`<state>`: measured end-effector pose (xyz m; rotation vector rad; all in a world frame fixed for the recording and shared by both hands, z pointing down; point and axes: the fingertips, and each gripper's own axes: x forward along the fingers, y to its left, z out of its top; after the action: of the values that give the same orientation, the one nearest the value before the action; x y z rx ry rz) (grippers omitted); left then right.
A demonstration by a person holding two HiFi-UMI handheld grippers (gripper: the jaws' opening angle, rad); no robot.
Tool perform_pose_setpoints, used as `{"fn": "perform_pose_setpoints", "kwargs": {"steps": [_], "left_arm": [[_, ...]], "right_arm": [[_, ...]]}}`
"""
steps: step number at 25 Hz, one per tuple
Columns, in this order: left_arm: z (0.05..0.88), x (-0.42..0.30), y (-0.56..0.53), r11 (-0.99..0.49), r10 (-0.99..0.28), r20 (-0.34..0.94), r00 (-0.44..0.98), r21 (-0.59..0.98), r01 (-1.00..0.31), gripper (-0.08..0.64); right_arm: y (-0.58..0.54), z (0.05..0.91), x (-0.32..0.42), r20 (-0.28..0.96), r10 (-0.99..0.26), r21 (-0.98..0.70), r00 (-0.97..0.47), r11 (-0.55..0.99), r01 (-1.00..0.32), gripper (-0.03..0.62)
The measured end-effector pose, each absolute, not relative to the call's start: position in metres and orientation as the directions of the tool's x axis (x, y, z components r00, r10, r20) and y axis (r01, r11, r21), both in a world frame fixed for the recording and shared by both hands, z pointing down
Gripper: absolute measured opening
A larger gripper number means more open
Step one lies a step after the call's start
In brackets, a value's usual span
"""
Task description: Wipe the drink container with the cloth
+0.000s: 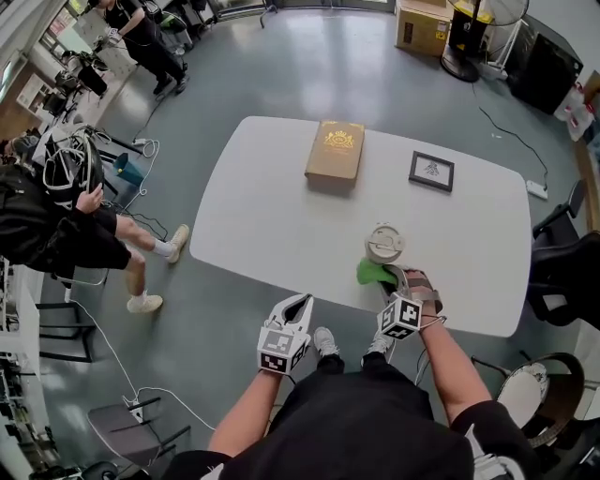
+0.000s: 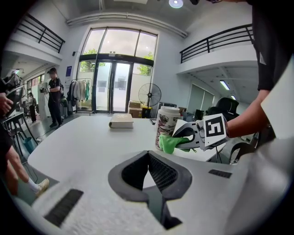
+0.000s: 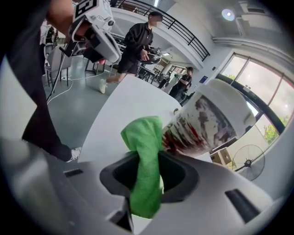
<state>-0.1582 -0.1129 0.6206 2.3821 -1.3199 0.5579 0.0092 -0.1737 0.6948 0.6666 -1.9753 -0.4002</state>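
We pinched the cloth (image 3: 142, 133) in the right gripper (image 3: 149, 159) against the drink container's (image 3: 204, 121) lower side, seemingly touching, to wipe it near the surface's (image 1: 272, 216) front edge. The left gripper (image 2: 148, 155), pressed together and empty, hung clear.

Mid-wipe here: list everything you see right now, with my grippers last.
Table: one, white, centre of the floor.
Book: one, tan, far side of the table.
Picture frame: one, black, far right of the table.
Cup: one, white lid, patterned side, upright near the table's near edge.
Cloth: one, green, against the cup's side.
Cardboard box: one, brown, on the floor beyond the table.
Fan: one, dark, beside the box.
Left gripper: one, white, jaws together, empty, off the table's near edge.
Right gripper: one, white, jaws clamped on the cloth.
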Motion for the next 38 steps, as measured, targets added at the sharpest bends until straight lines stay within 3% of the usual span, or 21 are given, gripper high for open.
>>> {"fn": "perform_pose_setpoints", "kwargs": {"steps": [10,18,22,28,33,38], "left_arm": [[0.621,-0.153,-0.111,-0.492,-0.719,0.506,0.476,0.113,-0.863,0.012],[0.622,-0.148,-0.106,-0.498,-0.715,0.506,0.483,0.116,-0.859,0.012],[0.619,-0.144,-0.107,-0.511,-0.711,0.502,0.492,0.112,-0.852,0.012],[0.609,-0.124,-0.115,-0.544,-0.700,0.477,0.531,0.126,-0.830,0.012],[0.593,-0.120,-0.124,-0.532,-0.719,0.434,0.543,0.159,-0.832,0.012],[0.587,-0.116,-0.127,-0.542,-0.734,0.416,0.537,0.119,-0.832,0.012]], "right_arm": [[-0.169,0.734,0.012,0.802,-0.493,0.416,-0.337,0.867,-0.275,0.123],[-0.155,0.711,0.001,0.753,-0.501,0.408,-0.427,0.864,-0.293,0.121],[-0.140,0.665,-0.011,0.653,-0.517,0.323,-0.554,0.851,-0.413,0.121],[-0.136,0.587,-0.002,0.404,-0.601,0.042,-0.689,0.765,-0.642,0.122],[-0.143,0.528,0.020,0.223,-0.687,-0.147,-0.692,0.678,-0.721,0.123],[-0.162,0.494,0.062,0.081,-0.786,-0.456,-0.613,0.517,-0.724,0.120]]}}
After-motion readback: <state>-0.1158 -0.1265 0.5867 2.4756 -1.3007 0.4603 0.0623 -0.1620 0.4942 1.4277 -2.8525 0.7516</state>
